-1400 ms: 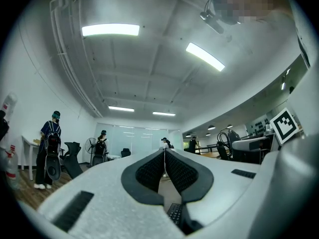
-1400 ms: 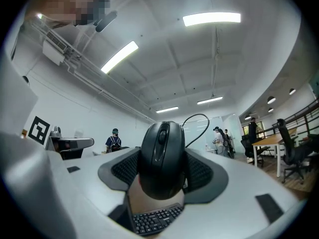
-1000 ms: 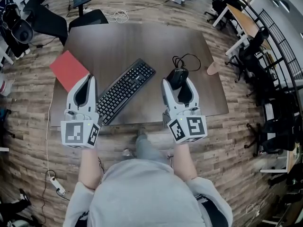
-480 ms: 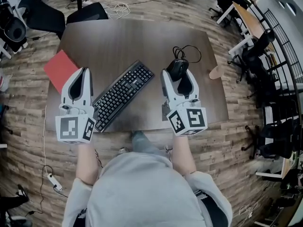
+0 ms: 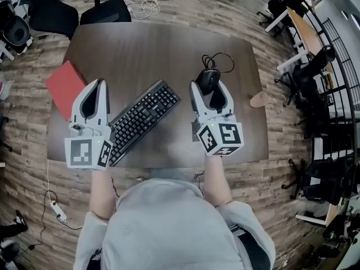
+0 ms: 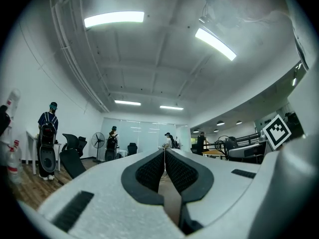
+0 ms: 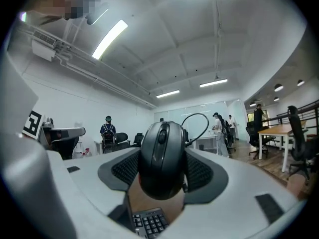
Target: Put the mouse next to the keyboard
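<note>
Right gripper clamped on black wired mouse, left gripper closed on nothing, keyboard diagonal between them, bare table ahead, red notebook outside the left gripper at table's edge, layout unchanged from a second before.

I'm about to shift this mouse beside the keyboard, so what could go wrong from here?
The mouse is pinched by its rounded sides in the right gripper, so it may twist or slip. Its cable lies looped beyond it and could drag or snag. The keyboard sits close and might get nudged.
</note>
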{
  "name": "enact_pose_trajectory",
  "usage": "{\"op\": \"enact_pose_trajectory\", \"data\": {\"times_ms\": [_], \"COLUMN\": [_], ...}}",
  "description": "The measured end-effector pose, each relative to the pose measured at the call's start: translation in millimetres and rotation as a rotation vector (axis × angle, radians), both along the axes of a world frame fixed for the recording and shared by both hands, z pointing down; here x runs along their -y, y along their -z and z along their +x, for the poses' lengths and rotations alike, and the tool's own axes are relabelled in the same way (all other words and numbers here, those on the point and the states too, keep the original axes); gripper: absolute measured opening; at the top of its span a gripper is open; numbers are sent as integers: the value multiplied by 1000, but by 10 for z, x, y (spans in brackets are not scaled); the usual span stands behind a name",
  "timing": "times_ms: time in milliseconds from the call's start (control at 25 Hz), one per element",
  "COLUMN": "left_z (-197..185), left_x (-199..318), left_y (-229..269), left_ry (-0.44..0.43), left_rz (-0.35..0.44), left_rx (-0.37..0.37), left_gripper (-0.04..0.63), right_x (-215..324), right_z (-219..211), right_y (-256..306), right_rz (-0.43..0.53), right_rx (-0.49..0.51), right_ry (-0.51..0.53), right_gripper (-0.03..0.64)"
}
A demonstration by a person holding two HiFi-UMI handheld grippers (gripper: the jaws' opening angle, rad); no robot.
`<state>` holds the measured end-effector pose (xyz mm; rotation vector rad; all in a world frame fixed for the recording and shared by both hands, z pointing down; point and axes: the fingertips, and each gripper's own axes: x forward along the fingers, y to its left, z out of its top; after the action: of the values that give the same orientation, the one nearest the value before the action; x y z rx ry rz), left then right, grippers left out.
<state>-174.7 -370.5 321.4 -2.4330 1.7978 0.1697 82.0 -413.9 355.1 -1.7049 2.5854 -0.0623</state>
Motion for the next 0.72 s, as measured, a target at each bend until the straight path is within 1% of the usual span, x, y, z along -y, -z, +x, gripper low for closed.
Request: {"op": "enact_pose_trajectory", "data": {"times_ms": [200, 360, 720], "left_z": [40, -15, -196], "left_x": [122, 184, 267], "left_y": [-55, -118, -327], "left_ry": [41, 74, 154], "left_rz": [-3, -9, -73], "left_rx": [1, 14, 25], "left_gripper": [12, 12, 12], "right_x": [358, 620, 1126], "right_z": [71, 84, 126], "right_y": [-242, -508, -1356], "right_rz": [-62, -126, -331], "right_rx": [-28, -61, -153], "right_ry": [38, 55, 64], "right_gripper": [250, 250, 250]}}
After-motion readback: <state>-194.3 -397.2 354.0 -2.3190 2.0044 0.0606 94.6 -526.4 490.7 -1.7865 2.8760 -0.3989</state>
